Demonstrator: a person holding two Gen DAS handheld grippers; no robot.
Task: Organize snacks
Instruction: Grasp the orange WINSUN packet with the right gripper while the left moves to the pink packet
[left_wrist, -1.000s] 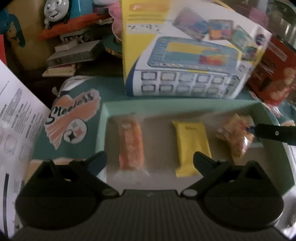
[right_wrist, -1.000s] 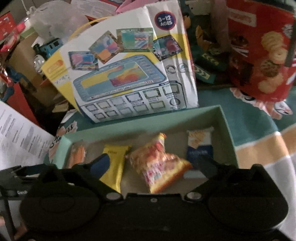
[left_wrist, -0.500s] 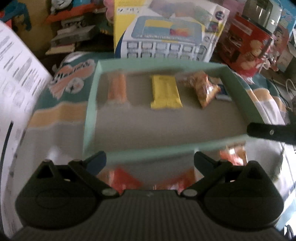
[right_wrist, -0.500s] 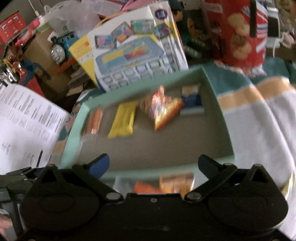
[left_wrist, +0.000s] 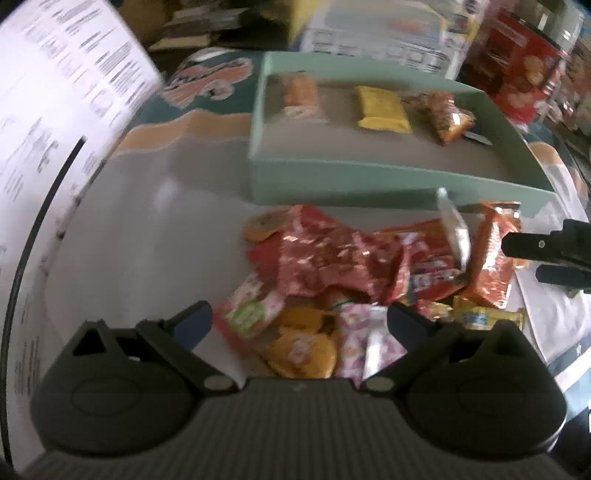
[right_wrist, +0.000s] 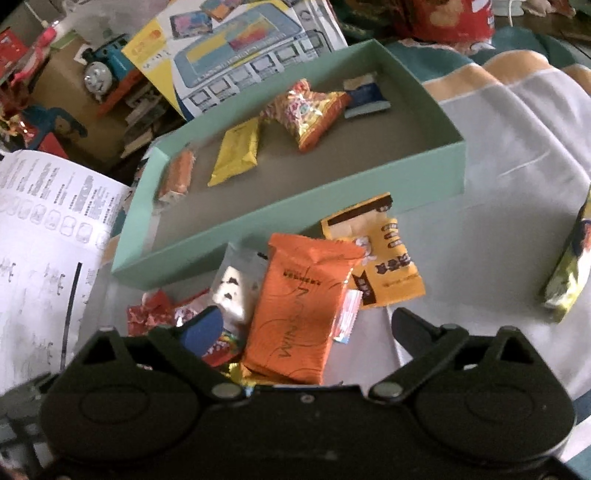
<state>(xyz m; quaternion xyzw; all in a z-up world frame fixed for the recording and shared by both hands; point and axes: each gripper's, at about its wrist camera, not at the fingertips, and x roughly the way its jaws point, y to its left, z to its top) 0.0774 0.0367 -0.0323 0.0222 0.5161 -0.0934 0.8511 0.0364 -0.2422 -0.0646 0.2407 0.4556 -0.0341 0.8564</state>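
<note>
Lying in a loose heap on the pale cloth just in front of the mint-green box (right_wrist: 424, 166), the unsorted snacks (left_wrist: 354, 273) are the matter in hand: a plain orange packet (right_wrist: 299, 314) sits on top, a yellow-and-white packet (right_wrist: 384, 266) with bold dark characters lies beside it toward the box, and red foil wrappers (left_wrist: 325, 258) and a pink-and-green sweet pouch (left_wrist: 255, 310) crowd the left side. Four snacks already lie in a row along the far wall of the box: an orange stick pack (right_wrist: 177, 175), a yellow bar (right_wrist: 236, 153), a multicoloured crinkled bag (right_wrist: 306, 110) and a small blue-and-white packet (right_wrist: 365, 96), spaced apart, probably so each kind keeps its own place. The right gripper (right_wrist: 299, 328) hangs over the orange packet with its jaws spread wide and nothing between them, which reads as lining up a pick. The left gripper (left_wrist: 299, 321) is likewise wide open and empty above the near edge of the heap. A lone yellow-green pack (right_wrist: 569, 280) lies well apart to the right. Writing is hard to read: the orange packet carries thin script that cannot be made out, and the teal blanket (left_wrist: 207, 81) bears a logo too blurred to read. Behind the box stand a boxed toy (right_wrist: 240, 55), a blue toy engine (right_wrist: 107, 70) and a red biscuit tin (left_wrist: 517, 70); a printed leaflet (right_wrist: 44, 221) lies at the left.
</note>
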